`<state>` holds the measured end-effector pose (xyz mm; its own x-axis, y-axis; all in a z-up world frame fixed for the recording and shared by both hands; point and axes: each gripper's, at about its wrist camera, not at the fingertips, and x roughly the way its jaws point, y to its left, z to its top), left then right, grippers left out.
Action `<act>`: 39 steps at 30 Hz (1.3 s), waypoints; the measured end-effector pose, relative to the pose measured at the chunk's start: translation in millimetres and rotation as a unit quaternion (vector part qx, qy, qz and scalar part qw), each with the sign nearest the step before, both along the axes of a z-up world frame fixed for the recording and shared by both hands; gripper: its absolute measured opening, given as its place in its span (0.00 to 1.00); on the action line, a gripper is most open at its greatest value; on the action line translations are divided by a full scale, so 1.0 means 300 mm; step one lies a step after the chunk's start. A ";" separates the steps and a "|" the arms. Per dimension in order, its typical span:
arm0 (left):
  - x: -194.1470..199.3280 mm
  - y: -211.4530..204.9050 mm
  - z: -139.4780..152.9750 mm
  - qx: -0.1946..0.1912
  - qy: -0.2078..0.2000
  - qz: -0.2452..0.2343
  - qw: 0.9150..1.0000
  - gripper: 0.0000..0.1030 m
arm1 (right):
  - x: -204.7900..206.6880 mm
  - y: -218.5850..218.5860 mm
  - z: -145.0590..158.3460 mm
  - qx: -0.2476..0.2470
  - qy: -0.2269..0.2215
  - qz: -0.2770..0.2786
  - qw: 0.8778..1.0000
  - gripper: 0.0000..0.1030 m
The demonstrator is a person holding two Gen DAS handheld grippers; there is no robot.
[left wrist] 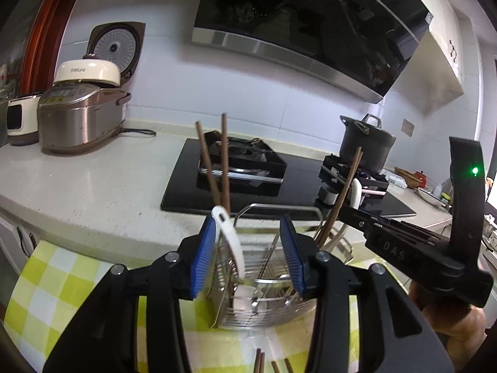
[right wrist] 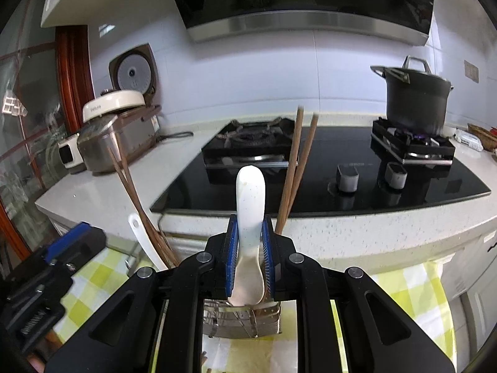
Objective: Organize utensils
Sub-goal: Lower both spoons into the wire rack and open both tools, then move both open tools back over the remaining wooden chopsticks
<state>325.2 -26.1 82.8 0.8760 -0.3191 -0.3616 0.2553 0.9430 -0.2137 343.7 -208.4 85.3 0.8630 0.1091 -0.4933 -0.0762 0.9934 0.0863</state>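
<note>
A wire metal utensil rack point(left wrist: 236, 317) stands on a green checked cloth. My left gripper point(left wrist: 248, 223) is open around its top. A white spoon point(left wrist: 230, 242) stands in the rack and leans by the left blue pad, unpressed. Brown chopsticks point(left wrist: 217, 168) rise from the rack's left side and another pair point(left wrist: 344, 186) from its right. My right gripper point(right wrist: 250, 227) is shut on a second white spoon point(right wrist: 250, 192), held upright over the rack point(right wrist: 242, 320). In the left wrist view that gripper point(left wrist: 349, 209) reaches in from the right. More chopsticks point(left wrist: 259, 360) lie on the cloth.
Behind the rack runs a white counter point(left wrist: 93, 192) with a black gas hob point(right wrist: 310, 192). A dark pot point(right wrist: 416, 99) sits on a lit right burner. Rice cookers point(left wrist: 80, 118) stand at the left and a range hood point(left wrist: 310, 31) hangs above.
</note>
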 end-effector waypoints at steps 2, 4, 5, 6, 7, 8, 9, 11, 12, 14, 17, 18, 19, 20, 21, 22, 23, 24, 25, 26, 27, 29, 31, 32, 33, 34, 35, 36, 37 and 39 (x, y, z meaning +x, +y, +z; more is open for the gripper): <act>-0.004 0.007 -0.014 0.003 0.008 0.004 1.000 0.44 | 0.003 0.000 -0.026 -0.008 0.010 -0.005 1.000 0.17; -0.009 0.013 -0.025 0.006 0.016 0.008 1.000 0.46 | -0.002 -0.008 -0.046 -0.007 0.016 -0.009 1.000 0.20; -0.011 0.018 -0.030 0.006 0.017 0.009 1.000 0.46 | -0.004 -0.014 -0.054 -0.007 0.019 -0.011 1.000 0.31; -0.016 0.024 -0.037 0.006 0.021 0.011 1.000 0.48 | -0.009 -0.021 -0.062 -0.006 0.021 -0.015 1.000 0.52; -0.019 0.031 -0.045 0.006 0.026 0.012 1.000 0.48 | -0.016 -0.027 -0.067 -0.005 0.019 -0.017 1.000 0.59; -0.023 0.037 -0.053 0.006 0.031 0.014 0.999 0.49 | -0.030 -0.035 -0.072 -0.006 0.013 -0.021 1.000 0.61; -0.027 0.041 -0.060 0.005 0.034 0.015 0.999 0.49 | -0.040 -0.041 -0.077 -0.009 0.012 -0.025 1.000 0.61; -0.044 0.055 -0.080 0.006 0.042 0.018 0.999 0.49 | -0.063 -0.060 -0.088 -0.006 0.015 -0.030 0.999 0.61; -0.054 0.064 -0.091 0.005 0.047 0.020 0.999 0.49 | -0.078 -0.071 -0.093 -0.003 0.017 -0.036 0.999 0.61; -0.071 0.075 -0.111 0.004 0.055 0.020 0.998 0.49 | -0.116 -0.099 -0.109 0.006 0.019 -0.043 0.999 0.61; -0.104 0.086 -0.148 0.005 0.071 0.020 0.997 0.49 | -0.176 -0.132 -0.150 0.021 0.034 -0.052 0.998 0.61; -0.117 0.088 -0.164 0.006 0.078 0.017 0.997 0.49 | -0.196 -0.137 -0.168 0.025 0.042 -0.052 0.997 0.61; -0.129 0.090 -0.178 0.009 0.083 0.015 0.996 0.48 | -0.213 -0.139 -0.187 0.026 0.050 -0.051 0.997 0.61; -0.140 0.089 -0.192 0.013 0.088 0.012 0.996 0.48 | -0.240 -0.139 -0.215 0.023 0.061 -0.052 0.997 0.61; -0.155 0.088 -0.208 0.017 0.095 0.008 0.995 0.48 | -0.258 -0.136 -0.235 0.020 0.068 -0.054 0.996 0.61; -0.169 0.087 -0.223 0.019 0.101 0.004 0.995 0.48 | -0.276 -0.131 -0.253 0.019 0.075 -0.055 0.995 0.61; -0.184 0.084 -0.239 0.023 0.108 -0.001 0.994 0.48 | -0.297 -0.127 -0.278 0.020 0.086 -0.054 0.995 0.61; -0.194 0.079 -0.248 0.026 0.113 -0.005 0.993 0.48 | -0.313 -0.122 -0.297 0.020 0.094 -0.053 0.994 0.61; -0.206 0.074 -0.260 0.030 0.118 -0.010 0.993 0.48 | -0.331 -0.115 -0.318 0.016 0.104 -0.051 0.993 0.61; -0.222 0.066 -0.277 0.039 0.123 -0.014 0.991 0.48 | -0.355 -0.106 -0.343 0.011 0.114 -0.049 0.992 0.61; -0.236 0.058 -0.291 0.047 0.126 -0.017 0.991 0.48 | -0.374 -0.098 -0.363 0.008 0.122 -0.047 0.991 0.61; -0.251 0.044 -0.314 0.055 0.134 -0.024 0.989 0.47 | -0.407 -0.089 -0.393 0.005 0.135 -0.043 0.990 0.61; -0.266 0.026 -0.351 0.067 0.150 -0.038 0.986 0.44 | -0.438 -0.084 -0.420 0.004 0.148 -0.039 0.988 0.61; -0.267 0.019 -0.367 0.077 0.157 -0.042 0.984 0.43 | -0.449 -0.084 -0.429 0.003 0.152 -0.038 0.988 0.61; -0.271 0.010 -0.387 0.086 0.166 -0.046 0.981 0.42 | -0.462 -0.086 -0.437 0.004 0.158 -0.038 0.987 0.61; -0.273 0.003 -0.405 0.092 0.175 -0.049 0.979 0.40 | -0.474 -0.091 -0.443 0.006 0.164 -0.037 0.986 0.62; -0.274 0.000 -0.416 0.093 0.179 -0.053 0.978 0.37 | -0.483 -0.096 -0.449 0.008 0.167 -0.037 0.985 0.63; -0.276 -0.004 -0.430 0.096 0.183 -0.057 0.977 0.36 | -0.493 -0.101 -0.455 0.008 0.171 -0.039 0.985 0.65; -0.276 -0.011 -0.442 0.101 0.186 -0.059 0.976 0.35 | -0.506 -0.105 -0.463 0.005 0.174 -0.041 0.984 0.65; -0.271 -0.026 -0.462 0.117 0.191 -0.062 0.973 0.31 | -0.515 -0.113 -0.474 0.001 0.182 -0.044 0.982 0.66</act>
<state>243.8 -34.0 -55.8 0.6232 -0.2845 -0.7285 0.3149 0.9439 -0.0992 189.3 -242.2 -56.9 0.6360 0.0435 -0.7705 0.0451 0.9946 0.0933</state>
